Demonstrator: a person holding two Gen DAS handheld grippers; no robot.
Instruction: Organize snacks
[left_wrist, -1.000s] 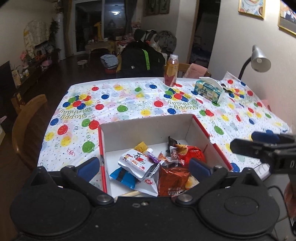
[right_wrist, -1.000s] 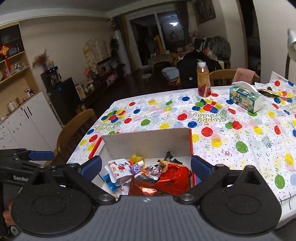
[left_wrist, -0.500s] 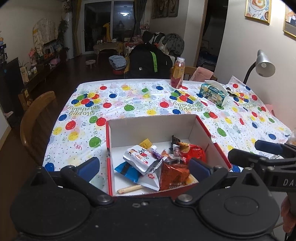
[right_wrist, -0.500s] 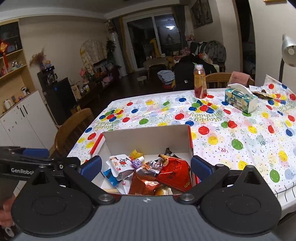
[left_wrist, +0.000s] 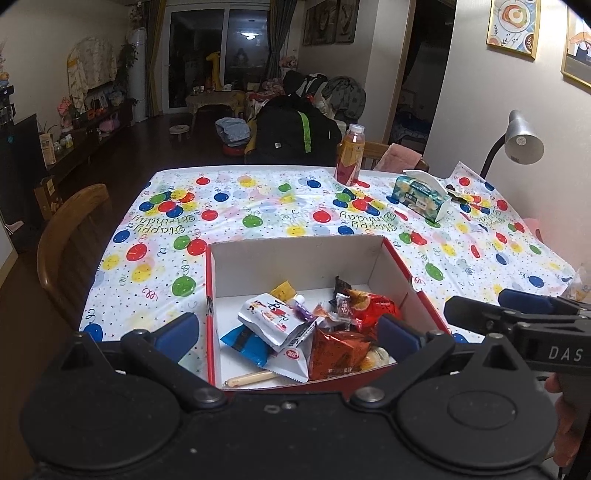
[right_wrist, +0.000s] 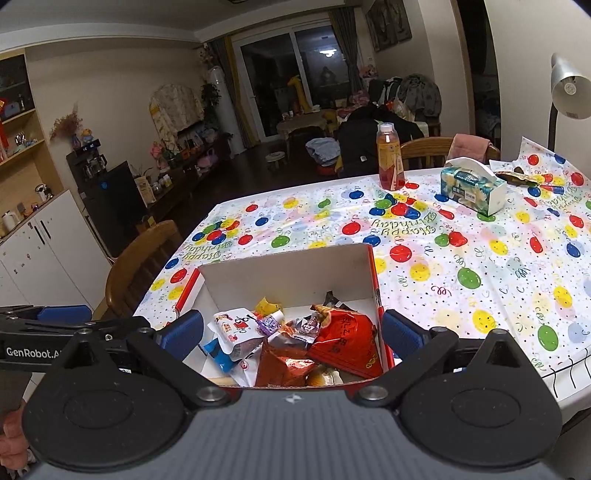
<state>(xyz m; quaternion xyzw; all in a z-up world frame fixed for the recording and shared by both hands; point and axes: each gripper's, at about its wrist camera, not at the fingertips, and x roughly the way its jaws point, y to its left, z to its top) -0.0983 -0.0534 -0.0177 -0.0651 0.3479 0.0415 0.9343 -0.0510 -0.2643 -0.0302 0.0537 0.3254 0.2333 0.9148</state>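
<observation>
just ahead of both wide-spread grippers (left_wrist: 288, 332) (right_wrist: 291, 330) sits the seemingly full snack box (left_wrist: 295, 258).

We see the left hand-held gripper (left_wrist: 287, 334) as matte black plastic: two round hubs, angled link arms fixed with silver screws, and fingers tipped with blue pads (left_wrist: 176, 331). The right hand-held gripper (right_wrist: 291, 334) has the same black hubs, silver screws and blue pads (right_wrist: 400, 333), with a ribbed grey panel between the hubs bearing a small white mark. Seen from the side, the right unit's black body carries white letters "DAS"; the left unit's reads "GenRobot.A". Part of a hand (left_wrist: 567, 424) shows behind the right gripper's handle.
</observation>
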